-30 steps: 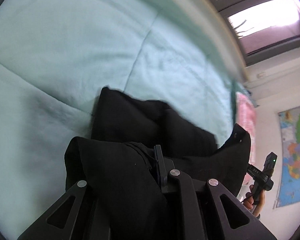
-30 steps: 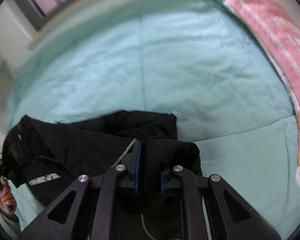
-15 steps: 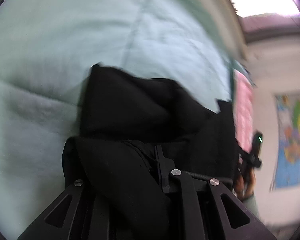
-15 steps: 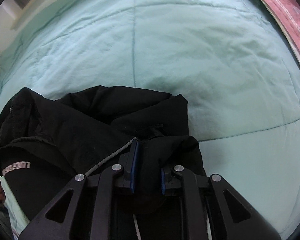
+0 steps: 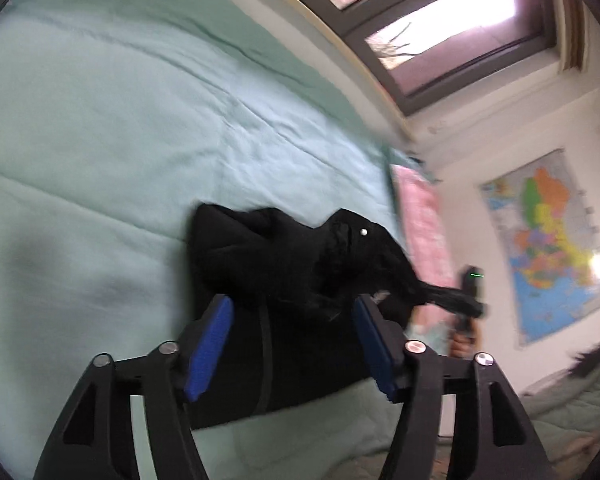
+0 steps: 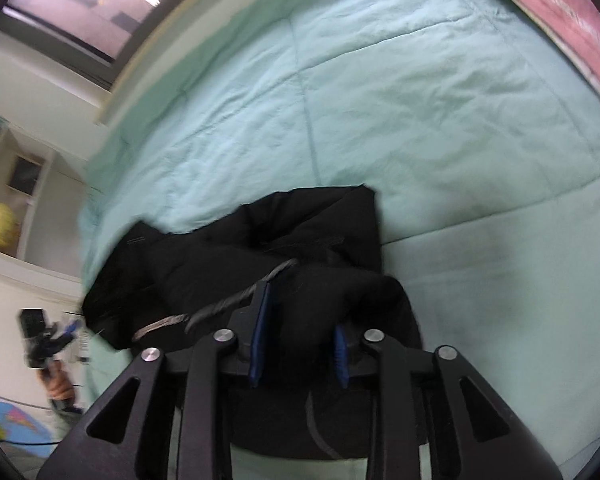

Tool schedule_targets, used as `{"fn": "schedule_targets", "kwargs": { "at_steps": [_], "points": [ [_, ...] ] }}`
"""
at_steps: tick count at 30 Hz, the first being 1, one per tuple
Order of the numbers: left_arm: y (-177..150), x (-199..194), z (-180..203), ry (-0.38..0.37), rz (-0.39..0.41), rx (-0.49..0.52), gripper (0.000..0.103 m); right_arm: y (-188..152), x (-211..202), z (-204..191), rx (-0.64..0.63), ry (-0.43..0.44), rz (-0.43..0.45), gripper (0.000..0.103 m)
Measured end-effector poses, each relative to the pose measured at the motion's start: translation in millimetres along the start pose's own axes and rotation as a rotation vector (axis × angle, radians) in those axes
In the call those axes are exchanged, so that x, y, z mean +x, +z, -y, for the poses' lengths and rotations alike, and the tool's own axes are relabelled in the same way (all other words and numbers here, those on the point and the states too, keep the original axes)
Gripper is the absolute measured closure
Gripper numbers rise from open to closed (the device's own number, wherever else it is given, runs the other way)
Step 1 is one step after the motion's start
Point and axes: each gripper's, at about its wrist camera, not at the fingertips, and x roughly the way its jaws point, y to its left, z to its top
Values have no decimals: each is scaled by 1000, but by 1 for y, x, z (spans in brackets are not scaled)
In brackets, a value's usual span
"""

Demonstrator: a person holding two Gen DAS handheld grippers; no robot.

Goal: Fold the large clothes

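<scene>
A black garment (image 5: 284, 264) lies bunched in a folded heap on the mint-green quilt (image 5: 100, 120). My left gripper (image 5: 292, 320) hovers above its near edge. Its jaws are opening, both blue pads (image 5: 210, 344) are bare, and the cloth lies below them, not pinched. In the right wrist view the same garment (image 6: 260, 248) shows a grey drawcord (image 6: 220, 308). My right gripper (image 6: 300, 334) is opening too, with a hump of black cloth still sitting loosely between its pads. Each view shows the other gripper (image 5: 468, 292) (image 6: 40, 336) in a hand.
A pink pillow (image 5: 420, 232) (image 6: 560, 12) lies at the head of the bed. The window (image 5: 440, 20) runs along the far side, and a wall map (image 5: 548, 248) hangs to the right. A shelf with a yellow ball (image 6: 0, 224) stands left. More quilt (image 6: 420, 100) stretches beyond the garment.
Both grippers were shut on folds of the black garment. Now the left jaws stand wide and have lifted back off the cloth. The right jaws have parted around their fold.
</scene>
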Motion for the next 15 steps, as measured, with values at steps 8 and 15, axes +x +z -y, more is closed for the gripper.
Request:
{"fn": "schedule_targets", "kwargs": {
  "at_steps": [8, 15],
  "points": [
    [28, 94, -13, 288, -99, -5, 37, -11, -18, -58, -282, -199, 75, 37],
    [56, 139, -46, 260, -90, -87, 37, 35, 68, -18, -294, -287, -19, 37]
  ]
}}
